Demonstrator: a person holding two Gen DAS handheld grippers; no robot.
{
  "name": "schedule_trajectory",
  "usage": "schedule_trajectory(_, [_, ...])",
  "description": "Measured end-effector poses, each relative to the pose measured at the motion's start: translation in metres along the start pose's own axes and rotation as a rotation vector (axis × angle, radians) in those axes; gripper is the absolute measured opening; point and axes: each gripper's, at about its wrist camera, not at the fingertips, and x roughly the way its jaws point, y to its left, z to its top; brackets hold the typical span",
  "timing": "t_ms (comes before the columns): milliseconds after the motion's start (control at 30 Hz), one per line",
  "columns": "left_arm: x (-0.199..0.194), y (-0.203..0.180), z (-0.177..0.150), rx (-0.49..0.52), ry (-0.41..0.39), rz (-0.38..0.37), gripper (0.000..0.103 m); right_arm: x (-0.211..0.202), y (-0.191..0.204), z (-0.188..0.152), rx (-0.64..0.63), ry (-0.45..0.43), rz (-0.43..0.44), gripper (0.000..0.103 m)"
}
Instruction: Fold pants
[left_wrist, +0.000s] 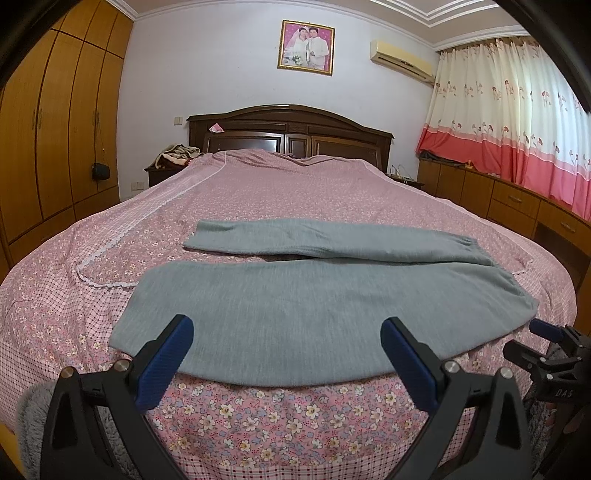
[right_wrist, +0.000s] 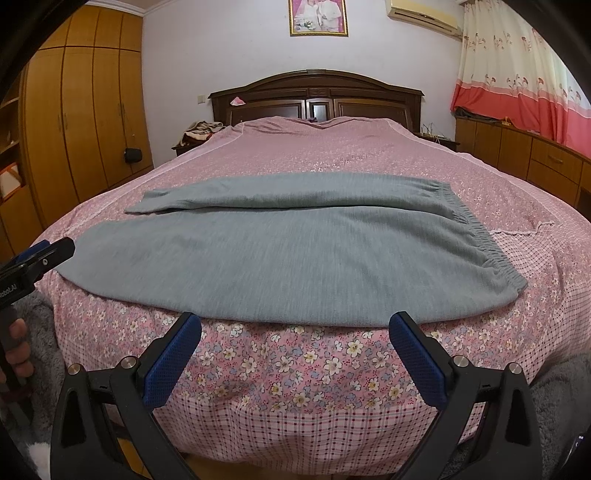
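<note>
Grey pants (left_wrist: 295, 314) lie flat across the foot of the bed, legs pointing left and the elastic waistband (right_wrist: 476, 236) at the right; they also show in the right wrist view (right_wrist: 258, 251). The two legs lie side by side, slightly apart at the left ends. My left gripper (left_wrist: 288, 339) is open and empty, its fingertips just over the near edge of the near leg. My right gripper (right_wrist: 295, 332) is open and empty, just short of the pants' near edge. Each gripper shows at the edge of the other's view.
The bed has a pink floral cover (left_wrist: 295, 417) and a dark wooden headboard (left_wrist: 291, 129). A wooden wardrobe (left_wrist: 55, 140) stands at the left, low cabinets (left_wrist: 517, 203) and curtains (left_wrist: 517, 122) at the right. Grey fluffy fabric (left_wrist: 33, 424) is at the lower left.
</note>
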Motion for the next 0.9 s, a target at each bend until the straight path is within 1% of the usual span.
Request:
schedule_trajectory(200, [0.000, 0.000, 0.000, 0.000, 0.000, 0.000, 0.103, 0.001, -0.003, -0.001, 0.009, 0.005, -0.004, 0.103])
schedule_trajectory(467, [0.000, 0.000, 0.000, 0.002, -0.001, -0.001, 0.103, 0.002, -0.006, -0.002, 0.010, -0.015, -0.007, 0.103])
schedule_trajectory(733, [-0.002, -0.003, 0.000, 0.011, -0.006, 0.008, 0.103, 0.003, -0.005, -0.004, -0.013, 0.013, -0.025, 0.103])
schedule_trajectory(800, [-0.002, -0.004, 0.000, 0.012, -0.005, 0.009, 0.103, 0.004, -0.006, -0.003, 0.008, 0.007, -0.008, 0.103])
schedule_trajectory(900, [0.001, -0.005, -0.001, 0.014, 0.012, -0.006, 0.103, 0.006, -0.012, 0.004, 0.046, 0.018, 0.061, 0.103])
